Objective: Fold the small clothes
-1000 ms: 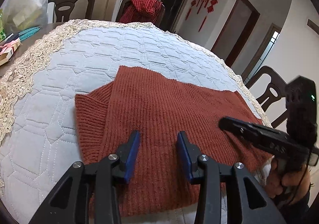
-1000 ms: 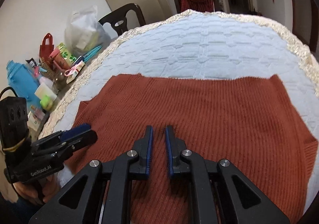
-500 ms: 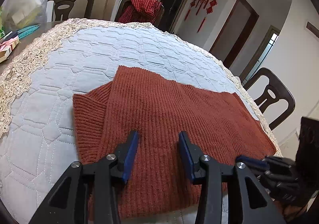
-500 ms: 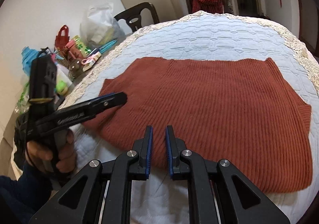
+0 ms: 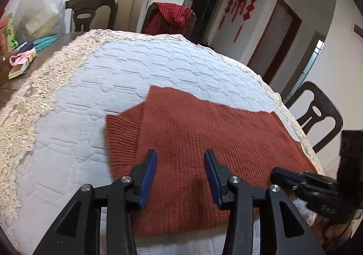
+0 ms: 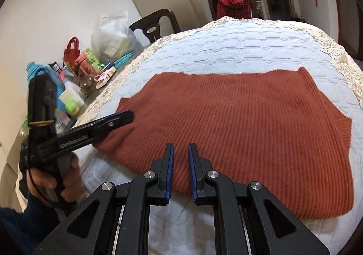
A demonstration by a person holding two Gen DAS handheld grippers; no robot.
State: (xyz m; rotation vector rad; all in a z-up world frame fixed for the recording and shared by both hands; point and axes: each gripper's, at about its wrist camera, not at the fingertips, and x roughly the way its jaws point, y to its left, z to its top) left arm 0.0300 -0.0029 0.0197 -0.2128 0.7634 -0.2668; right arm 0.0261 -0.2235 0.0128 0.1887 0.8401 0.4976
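The left gripper (image 5: 180, 164) is spread wide with nothing between its blue pads (image 5: 148, 171). The rust-red sweater (image 5: 204, 141) lies flat right under and ahead of it, on the quilted cover (image 5: 124, 68). The right gripper (image 6: 181, 159) has only a thin gap between its pads and grips nothing; the sweater's near edge lies just below it.

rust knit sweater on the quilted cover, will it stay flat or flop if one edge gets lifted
The rust-red ribbed knit sweater probably flops and drapes: it lies limp and flat. Its thick ribbing suggests some weight. Pushed, it likely bunches, since the pale blue quilted table cover looks textured.
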